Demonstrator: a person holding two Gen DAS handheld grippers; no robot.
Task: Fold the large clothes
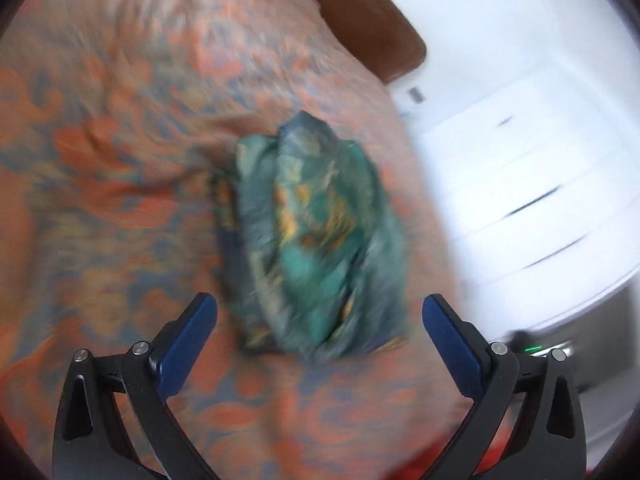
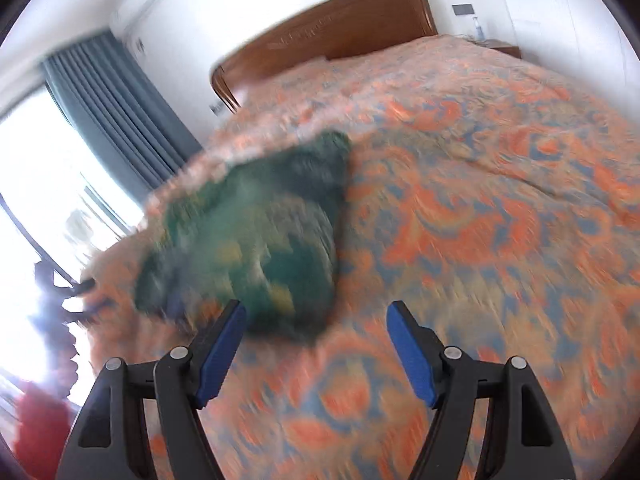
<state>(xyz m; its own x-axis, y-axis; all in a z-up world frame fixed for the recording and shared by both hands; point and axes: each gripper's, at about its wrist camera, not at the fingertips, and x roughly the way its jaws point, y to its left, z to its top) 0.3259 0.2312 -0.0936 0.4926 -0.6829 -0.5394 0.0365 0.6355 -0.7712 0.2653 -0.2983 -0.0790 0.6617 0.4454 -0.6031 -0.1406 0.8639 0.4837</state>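
The teal garment [image 1: 316, 236] lay as a compact, lumpy bundle on the orange patterned bedspread [image 1: 120, 184], near the side of the bed by the window [image 2: 36, 168]. Its folds looked loose, so my guess was it could slump open if nudged, or slide off that near edge. In the left wrist view its long axis ran away from the grippers toward the wooden headboard [image 2: 332, 28], the narrower end pointing that way; blur hid the finer folds. The left gripper [image 1: 320, 324] stood with fingers wide apart, nothing between them, just short of the bundle. The right gripper [image 2: 316, 332] also had its jaws apart and nothing gripped, its left pad [image 2: 224, 352] overlapping the bundle's edge in view.
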